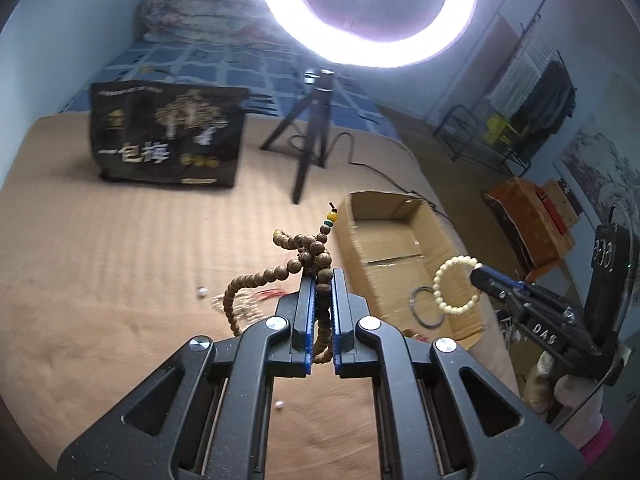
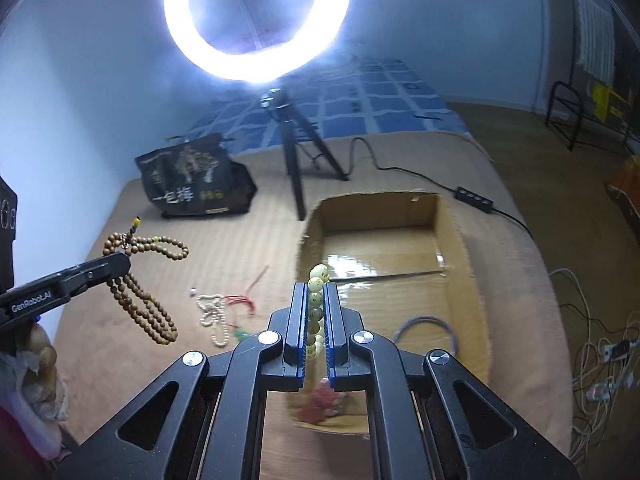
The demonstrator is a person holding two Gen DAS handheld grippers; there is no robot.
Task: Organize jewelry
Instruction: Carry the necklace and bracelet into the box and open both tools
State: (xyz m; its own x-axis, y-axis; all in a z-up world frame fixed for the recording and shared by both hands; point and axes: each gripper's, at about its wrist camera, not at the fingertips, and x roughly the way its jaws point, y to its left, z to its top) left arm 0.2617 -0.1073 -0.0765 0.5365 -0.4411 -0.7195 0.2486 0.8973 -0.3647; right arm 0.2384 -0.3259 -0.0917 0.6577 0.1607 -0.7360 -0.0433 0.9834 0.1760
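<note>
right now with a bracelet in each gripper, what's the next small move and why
Probably open the right gripper: it is shut on the cream bead bracelet, which seems to hang over the open cardboard box, so it should drop in beside the thin ring. The left gripper can keep the brown beads.

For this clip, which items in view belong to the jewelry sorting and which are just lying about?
Part of the job:
wooden bead strand in left gripper
pale bead bracelet in right gripper
cardboard box
white bead necklace

Lying about:
ring light
tripod
black snack bag
</note>
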